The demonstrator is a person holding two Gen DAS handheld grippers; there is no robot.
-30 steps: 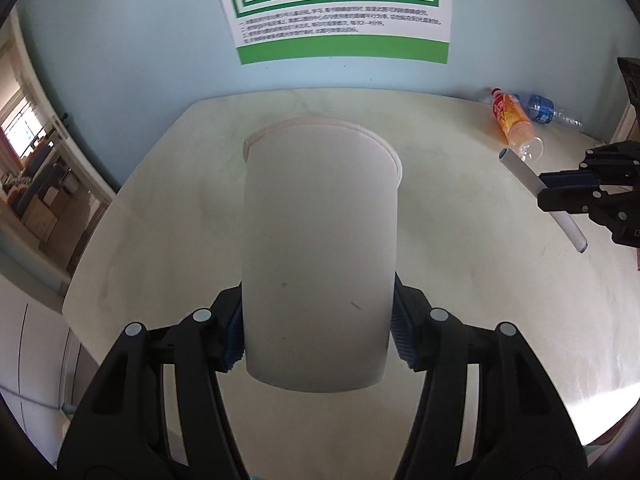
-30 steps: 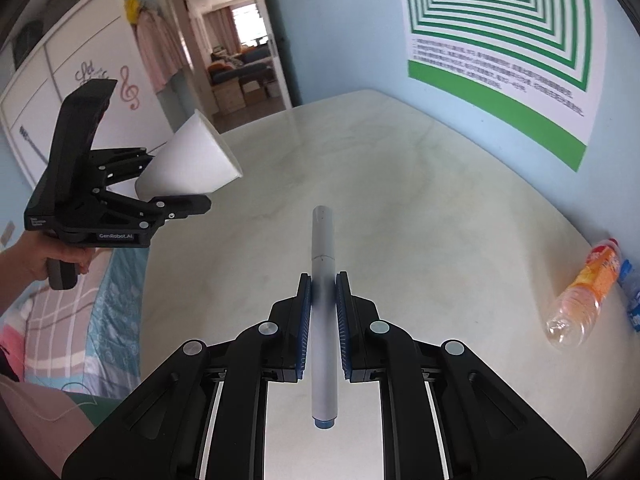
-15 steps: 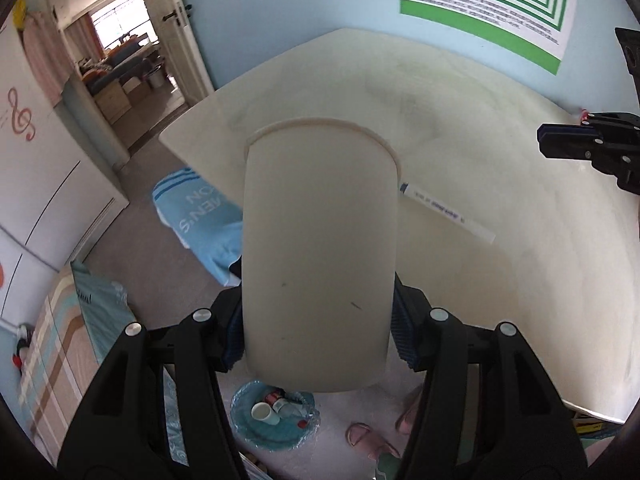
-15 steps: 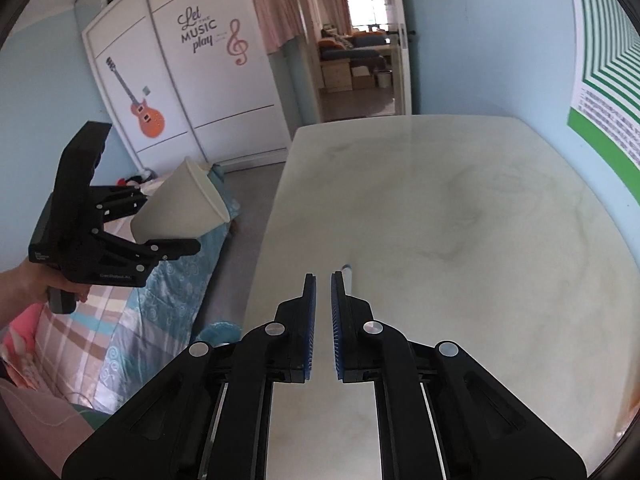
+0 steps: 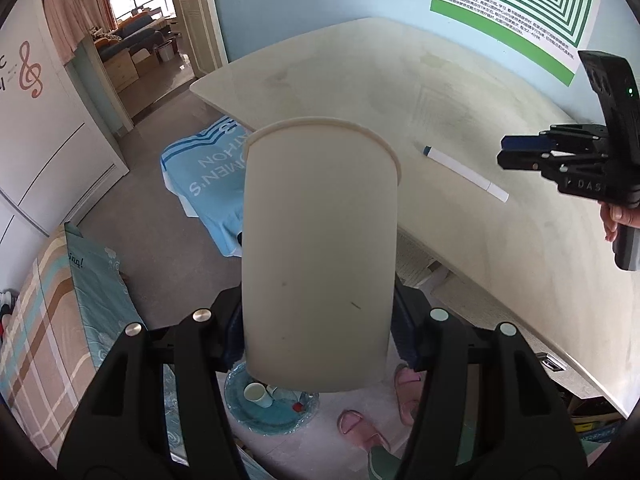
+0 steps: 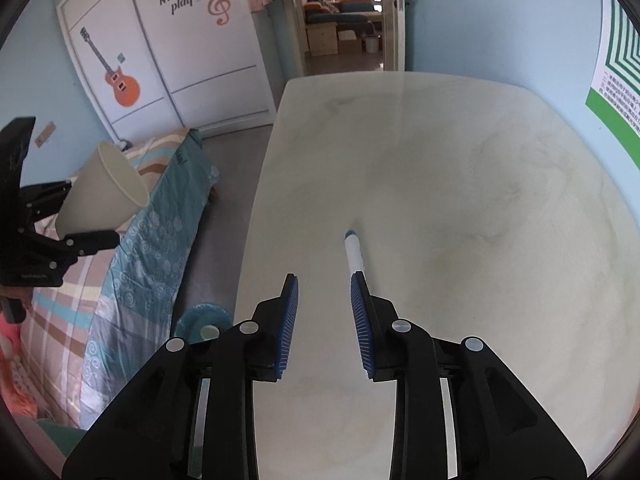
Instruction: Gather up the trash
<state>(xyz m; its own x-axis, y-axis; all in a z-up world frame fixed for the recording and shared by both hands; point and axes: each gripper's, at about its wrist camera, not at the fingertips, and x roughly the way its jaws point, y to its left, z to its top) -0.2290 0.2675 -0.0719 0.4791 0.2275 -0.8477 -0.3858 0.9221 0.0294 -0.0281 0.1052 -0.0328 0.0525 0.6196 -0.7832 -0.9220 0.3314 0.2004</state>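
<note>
Left gripper (image 5: 320,344): closed on the paper cup (image 5: 320,256), pads against its lower wall on both sides; the cup's mouth faces away from me.
Cup position: carried off the desk (image 5: 500,128), over the floor, above the blue bin (image 5: 272,412) that already holds a small cup and scraps.
Right gripper (image 6: 324,312): jaws opening, nothing between the pads; it hangs over the desk.
Marker (image 6: 354,254): lies flat on the desk, its near end hidden behind my right-hand finger, blue cap end pointing away. From the left wrist view it rests near the desk's edge, apart from the right gripper (image 5: 532,152).
Step in hand: dropping the cup into the bin, as I judge it.
Method: centre the cup over the bin's opening before I let go; lower first, since a light cup may bounce off the rim; open both pads evenly.
Risk: the bin is partly hidden behind the cup, so alignment is uncertain.
Change from a second ago: the right gripper then clamped the marker in the air; now the marker is on the desk and the jaws are parting.
Change, left side: the cup was then over the desk; now it is over the floor and bin. Grip unchanged.
</note>
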